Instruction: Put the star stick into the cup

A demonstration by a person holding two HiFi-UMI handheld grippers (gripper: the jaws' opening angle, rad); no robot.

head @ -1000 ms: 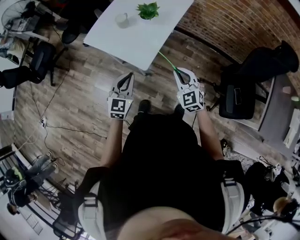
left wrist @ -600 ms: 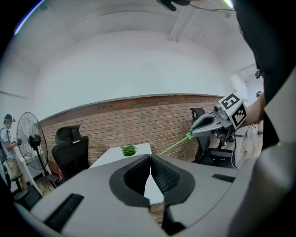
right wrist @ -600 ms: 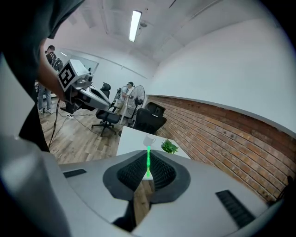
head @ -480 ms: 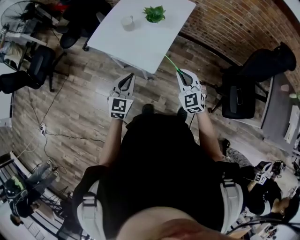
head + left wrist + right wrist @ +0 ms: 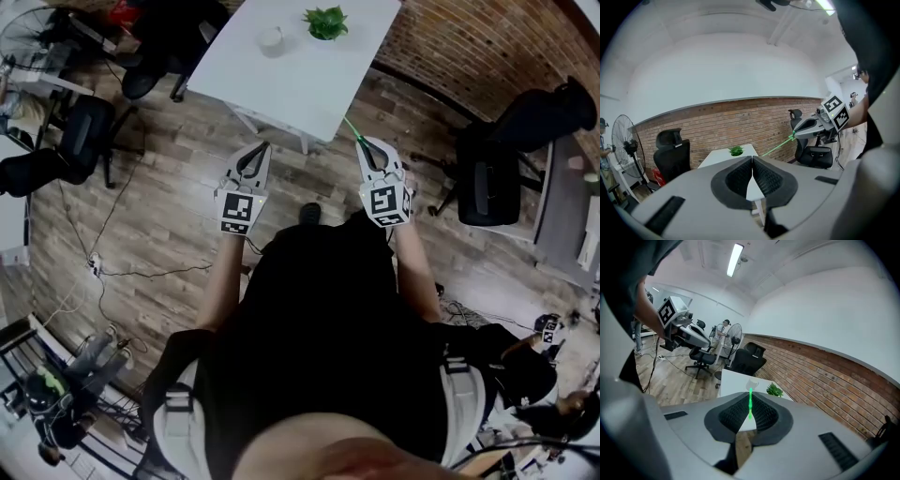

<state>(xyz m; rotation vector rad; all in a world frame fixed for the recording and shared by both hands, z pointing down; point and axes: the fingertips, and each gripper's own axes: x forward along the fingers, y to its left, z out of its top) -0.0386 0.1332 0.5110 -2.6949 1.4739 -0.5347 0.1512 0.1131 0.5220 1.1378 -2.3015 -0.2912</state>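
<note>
A thin green star stick [image 5: 352,130] juts forward from my right gripper [image 5: 368,143], whose jaws are shut on it; it shows as a bright green rod [image 5: 750,402] between the pads in the right gripper view and as a green line [image 5: 777,147] in the left gripper view. A small white cup [image 5: 271,39] stands on the white table [image 5: 291,80] ahead, well beyond the stick's tip; the same cup [image 5: 752,384] shows past my right jaws. My left gripper [image 5: 255,153] is shut and empty, held level with the right one over the wooden floor.
A small green plant [image 5: 326,22] stands on the table right of the cup. Black office chairs [image 5: 520,150] are at right and another chair [image 5: 80,131] at left. Cables [image 5: 141,267] trail on the floor. A brick wall [image 5: 487,47] runs behind. A standing fan [image 5: 628,150] is far left.
The table, cup and plant have shifted rightward and nearer in the head view as the person walks toward them. Both grippers hold the same pose, stick still gripped.
</note>
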